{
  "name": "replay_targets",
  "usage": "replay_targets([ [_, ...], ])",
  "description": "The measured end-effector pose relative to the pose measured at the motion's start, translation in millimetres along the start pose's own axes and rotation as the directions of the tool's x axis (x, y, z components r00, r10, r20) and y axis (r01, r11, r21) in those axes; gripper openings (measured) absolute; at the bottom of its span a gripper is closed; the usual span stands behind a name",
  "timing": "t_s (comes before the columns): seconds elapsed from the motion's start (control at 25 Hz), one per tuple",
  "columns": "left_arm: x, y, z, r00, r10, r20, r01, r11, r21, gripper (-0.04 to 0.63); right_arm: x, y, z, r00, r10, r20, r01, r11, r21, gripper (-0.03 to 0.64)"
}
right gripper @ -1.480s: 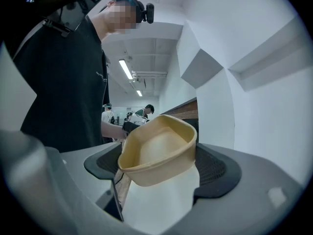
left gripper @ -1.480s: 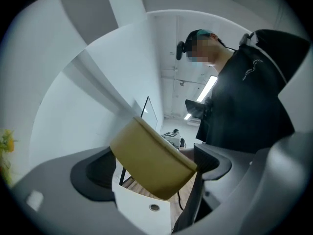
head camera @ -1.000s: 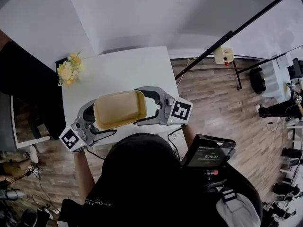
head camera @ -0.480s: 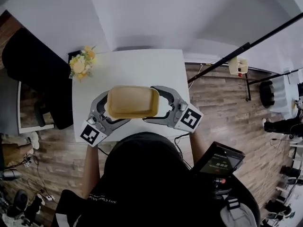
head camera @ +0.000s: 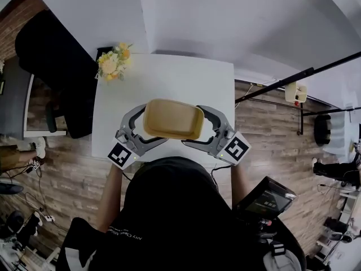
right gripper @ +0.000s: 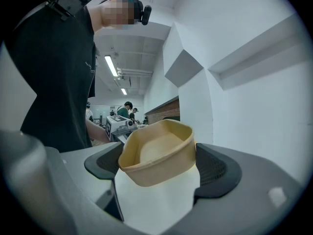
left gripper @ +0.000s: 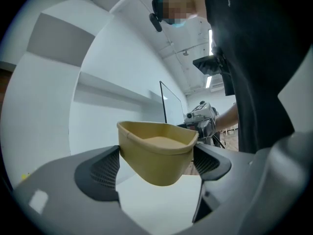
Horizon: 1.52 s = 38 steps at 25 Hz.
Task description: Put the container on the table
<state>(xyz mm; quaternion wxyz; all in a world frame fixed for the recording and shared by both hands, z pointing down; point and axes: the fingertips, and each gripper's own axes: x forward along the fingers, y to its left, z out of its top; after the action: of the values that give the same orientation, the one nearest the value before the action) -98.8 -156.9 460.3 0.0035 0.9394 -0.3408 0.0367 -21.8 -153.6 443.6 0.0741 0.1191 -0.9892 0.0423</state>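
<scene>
A tan, empty, rounded-rectangular container [head camera: 173, 118] hangs above the near part of the white table [head camera: 169, 78]. My left gripper [head camera: 151, 126] is shut on its left end and my right gripper [head camera: 194, 126] on its right end. In the left gripper view the container [left gripper: 156, 151] sits level between the left gripper's [left gripper: 156, 166] two dark pads, which press its sides, with white table below it. The right gripper view shows the container [right gripper: 159, 155] tilted a little and clamped in the right gripper [right gripper: 157, 169] the same way. Its underside is hidden in the head view.
A bunch of yellow flowers [head camera: 114, 62] stands at the table's far left corner. A black chair [head camera: 56, 66] is left of the table, and a black pole [head camera: 299, 78] slants over the wooden floor [head camera: 265, 134] on the right. White walls rise behind the table.
Both grippers have carried the container forward from the table's near edge to over its near part. It has levelled out, and the grip is unchanged.
</scene>
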Motion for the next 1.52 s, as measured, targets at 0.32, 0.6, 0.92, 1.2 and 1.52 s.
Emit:
replay_targets([
  [0.32,-10,-2,-13,1.0,-0.006,-0.023,0.006,1.0,-0.009,0.476,7,7,-12,0.999,0.021,-0.036,-0.021,1.0,0.011,0.48],
  [0.6,-16,-3,-24,0.999,0.016,-0.049,-0.016,1.0,-0.015,0.469,14,11,-21,0.998,0.02,-0.053,-0.019,1.0,0.008,0.482],
  [0.92,-15,-3,-29,0.998,0.009,-0.067,-0.007,1.0,0.024,0.454,14,9,-28,0.999,-0.012,-0.051,0.013,1.0,0.018,0.48],
  [1.2,-10,-5,-41,0.995,-0.002,-0.102,0.005,1.0,0.027,0.448,12,2,-46,0.998,-0.014,-0.063,0.017,0.998,0.053,0.48],
  [1.52,-10,-2,-52,0.993,0.012,-0.114,-0.012,1.0,0.004,0.443,14,-2,-59,0.998,-0.009,-0.06,0.012,0.999,0.049,0.477],
])
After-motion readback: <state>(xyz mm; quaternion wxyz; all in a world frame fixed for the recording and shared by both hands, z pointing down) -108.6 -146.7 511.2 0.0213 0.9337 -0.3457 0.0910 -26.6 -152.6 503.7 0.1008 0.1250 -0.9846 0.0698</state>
